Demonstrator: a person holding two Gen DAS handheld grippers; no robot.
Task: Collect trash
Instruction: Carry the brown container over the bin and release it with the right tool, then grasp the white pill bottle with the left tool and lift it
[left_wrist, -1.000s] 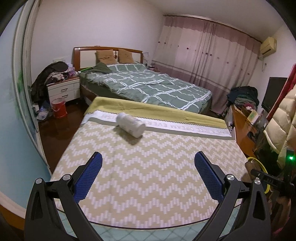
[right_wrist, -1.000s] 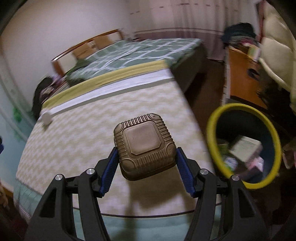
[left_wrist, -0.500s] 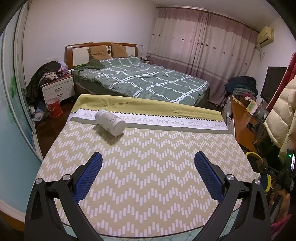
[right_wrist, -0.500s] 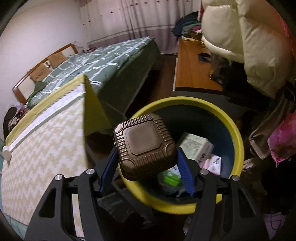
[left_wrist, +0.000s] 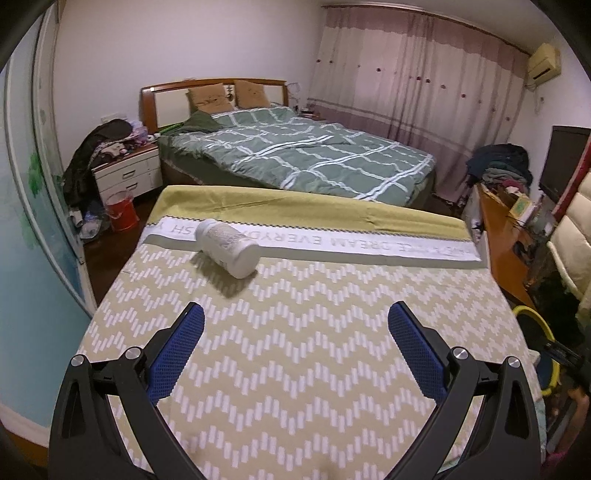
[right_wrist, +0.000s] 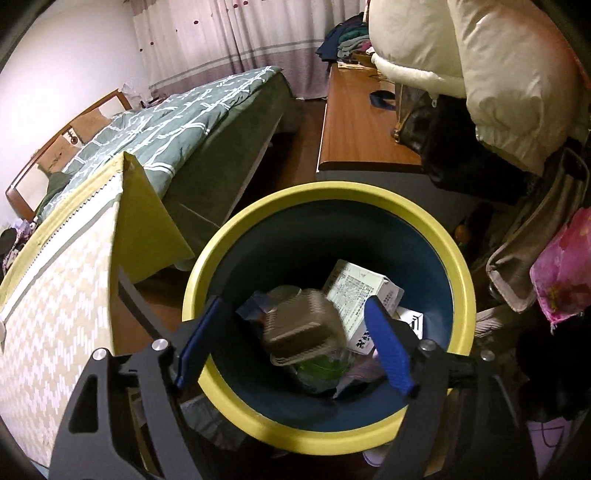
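Brown, motion-blurred tray (right_wrist: 304, 328) drops free between the opening right gripper (right_wrist: 293, 343) into the bin (right_wrist: 332, 195).

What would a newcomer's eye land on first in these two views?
In the right wrist view, the yellow-rimmed bin fills the frame, with a brown plastic container blurred inside it between the opening jaws of the right gripper. In the left wrist view, a white bottle lies on its side on the zigzag tablecloth.

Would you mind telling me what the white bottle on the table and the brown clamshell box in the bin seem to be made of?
White bottle: likely matte plastic, opaque and smooth. Brown clamshell box: probably thin moulded plastic, ribbed edges, blurred.
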